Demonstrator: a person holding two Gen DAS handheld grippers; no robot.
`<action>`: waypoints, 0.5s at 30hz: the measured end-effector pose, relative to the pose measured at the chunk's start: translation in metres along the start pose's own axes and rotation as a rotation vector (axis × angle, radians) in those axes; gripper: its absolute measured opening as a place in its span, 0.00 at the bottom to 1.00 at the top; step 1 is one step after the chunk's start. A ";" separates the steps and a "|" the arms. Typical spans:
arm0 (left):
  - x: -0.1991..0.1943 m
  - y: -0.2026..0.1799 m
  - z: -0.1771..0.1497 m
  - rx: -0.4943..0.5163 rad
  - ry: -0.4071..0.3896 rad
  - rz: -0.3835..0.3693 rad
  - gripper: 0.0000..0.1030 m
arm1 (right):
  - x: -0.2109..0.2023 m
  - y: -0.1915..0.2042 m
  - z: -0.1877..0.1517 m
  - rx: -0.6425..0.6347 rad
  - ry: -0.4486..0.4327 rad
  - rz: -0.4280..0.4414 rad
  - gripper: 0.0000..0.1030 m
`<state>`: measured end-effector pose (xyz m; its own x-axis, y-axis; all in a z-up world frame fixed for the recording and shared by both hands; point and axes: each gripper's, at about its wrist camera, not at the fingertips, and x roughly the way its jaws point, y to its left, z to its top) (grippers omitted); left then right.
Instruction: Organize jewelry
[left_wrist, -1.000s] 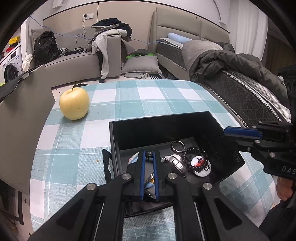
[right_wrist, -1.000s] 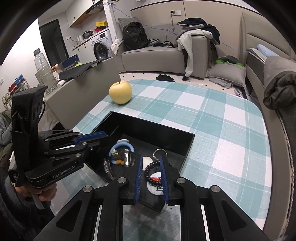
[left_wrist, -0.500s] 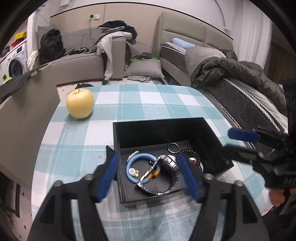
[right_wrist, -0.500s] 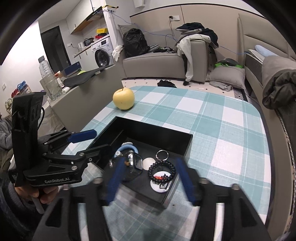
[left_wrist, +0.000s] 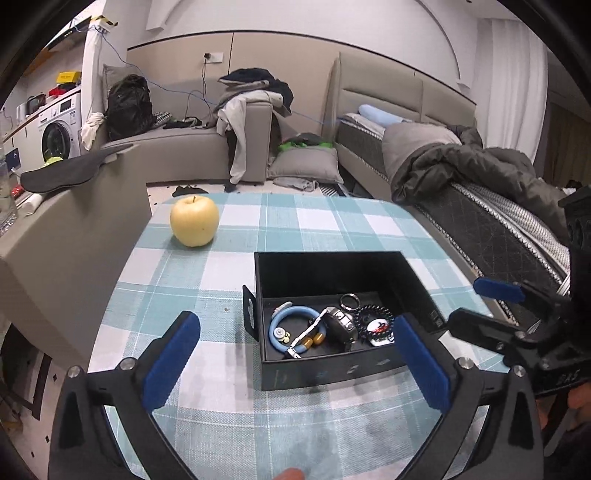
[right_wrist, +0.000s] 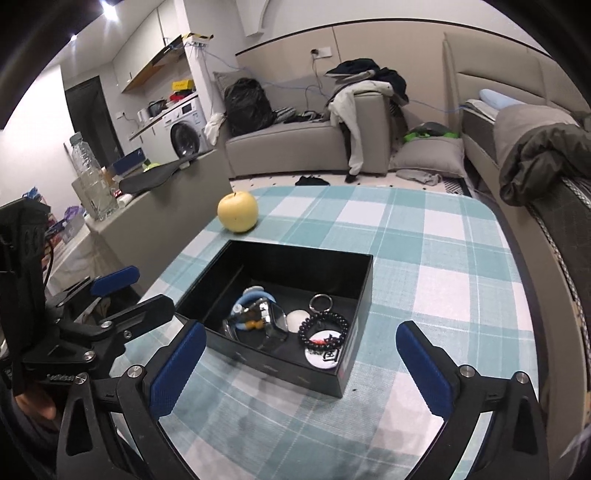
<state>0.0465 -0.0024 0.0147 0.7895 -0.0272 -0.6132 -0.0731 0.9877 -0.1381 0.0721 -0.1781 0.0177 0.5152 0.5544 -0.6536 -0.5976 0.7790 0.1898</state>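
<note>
Looking down both cameras, you have the black box (left_wrist: 332, 365) sitting on the checked worktop (left_wrist: 207, 280) ahead of and below both tools, with all the jewelry on its floor; the blue bracelet (left_wrist: 291, 326) and the watch (left_wrist: 341, 325) lie toward the left gripper (left_wrist: 295, 369) side, the bead bracelet (right_wrist: 324, 328) and key ring (right_wrist: 320, 302) toward the right gripper (right_wrist: 303, 369) side; both sets of fingers are spreading wide and grasp nothing, the box framed between them but untouched. The box's long axis seems to run across from one tool to the other, so each hand is nearer its own end. A yellow apple (left_wrist: 194, 220) stands well apart at the far edge.
</note>
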 end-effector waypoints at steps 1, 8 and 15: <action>-0.001 0.000 0.000 0.001 -0.005 0.001 0.99 | -0.001 0.002 -0.001 -0.003 -0.004 -0.004 1.00; -0.001 0.005 -0.001 -0.027 0.001 0.009 0.99 | -0.009 0.010 -0.010 0.004 -0.005 -0.019 1.00; 0.003 0.004 -0.003 -0.027 0.005 0.041 0.99 | -0.023 0.009 -0.010 0.063 -0.042 -0.016 1.00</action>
<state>0.0469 0.0010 0.0095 0.7824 0.0119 -0.6227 -0.1214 0.9835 -0.1338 0.0486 -0.1872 0.0271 0.5503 0.5530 -0.6256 -0.5502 0.8037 0.2264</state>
